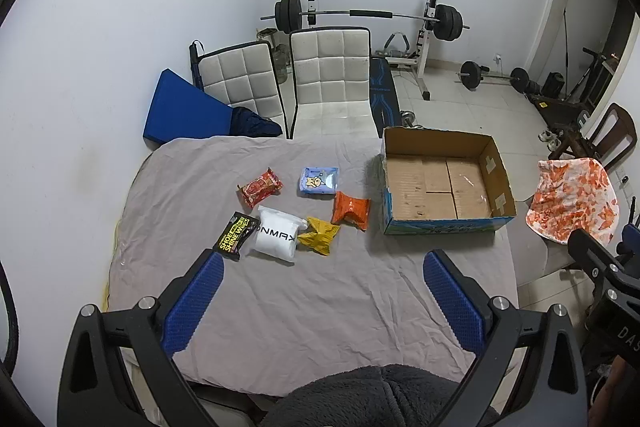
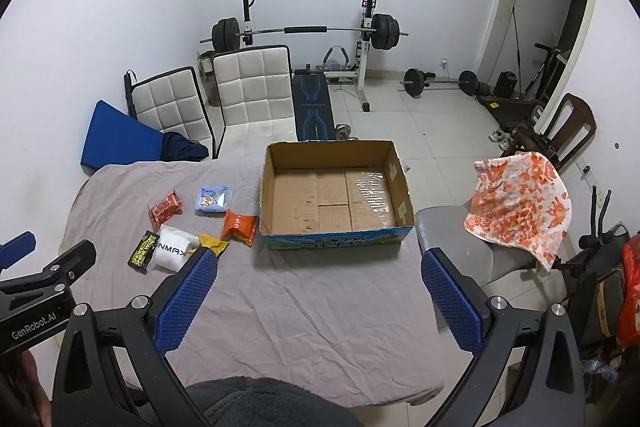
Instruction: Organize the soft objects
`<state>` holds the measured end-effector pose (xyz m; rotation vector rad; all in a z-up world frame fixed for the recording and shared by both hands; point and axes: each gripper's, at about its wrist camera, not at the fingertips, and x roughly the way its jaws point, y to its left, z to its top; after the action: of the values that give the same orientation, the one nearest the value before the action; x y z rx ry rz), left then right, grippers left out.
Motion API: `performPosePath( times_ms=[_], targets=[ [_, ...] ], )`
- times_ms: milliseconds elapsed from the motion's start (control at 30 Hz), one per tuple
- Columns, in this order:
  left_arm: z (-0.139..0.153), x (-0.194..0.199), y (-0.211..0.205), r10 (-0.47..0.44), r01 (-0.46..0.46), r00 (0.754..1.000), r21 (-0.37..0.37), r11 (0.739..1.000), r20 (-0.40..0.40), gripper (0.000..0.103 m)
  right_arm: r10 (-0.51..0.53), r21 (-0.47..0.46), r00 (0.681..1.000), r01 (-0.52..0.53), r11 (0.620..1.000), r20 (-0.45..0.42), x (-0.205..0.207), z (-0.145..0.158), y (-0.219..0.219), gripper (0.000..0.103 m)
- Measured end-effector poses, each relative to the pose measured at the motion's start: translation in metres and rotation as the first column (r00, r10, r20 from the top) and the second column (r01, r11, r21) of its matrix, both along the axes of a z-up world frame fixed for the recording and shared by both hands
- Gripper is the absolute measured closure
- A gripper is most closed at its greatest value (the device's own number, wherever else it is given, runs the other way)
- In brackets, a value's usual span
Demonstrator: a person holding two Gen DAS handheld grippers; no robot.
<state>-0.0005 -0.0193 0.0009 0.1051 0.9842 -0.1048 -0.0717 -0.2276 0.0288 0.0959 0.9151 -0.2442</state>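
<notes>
Several soft packets lie on the grey-clothed table (image 1: 320,307): a red packet (image 1: 260,187), a blue wipes pack (image 1: 319,180), an orange packet (image 1: 352,209), a yellow packet (image 1: 318,235), a white pouch (image 1: 277,233) and a black shoe-wipes packet (image 1: 235,235). An empty cardboard box (image 1: 440,183) stands to their right. My left gripper (image 1: 324,287) hovers open over the near cloth, short of the packets. In the right wrist view the box (image 2: 336,195) sits ahead, and my right gripper (image 2: 320,287) is open, holding nothing. The left gripper's body (image 2: 44,275) shows at the left.
Two white padded chairs (image 1: 328,75) and a blue cushion (image 1: 184,107) stand behind the table. A chair with an orange-patterned towel (image 2: 520,207) is at the right. A barbell rack (image 1: 360,15) and weights fill the far floor. A dark fleece sleeve (image 1: 380,395) is at the bottom edge.
</notes>
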Motion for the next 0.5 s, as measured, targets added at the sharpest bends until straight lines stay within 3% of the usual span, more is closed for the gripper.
performPosePath(
  times_ms=[500],
  targets=[
    [0.0002,-0.0011,-0.0026,-0.002,0.002,1.000,0.005,1.000,-0.003,0.000,-0.003,0.004,1.000,0.003,1.000,0.007,-0.0002,0.0009,-0.0023,0.000]
  ],
)
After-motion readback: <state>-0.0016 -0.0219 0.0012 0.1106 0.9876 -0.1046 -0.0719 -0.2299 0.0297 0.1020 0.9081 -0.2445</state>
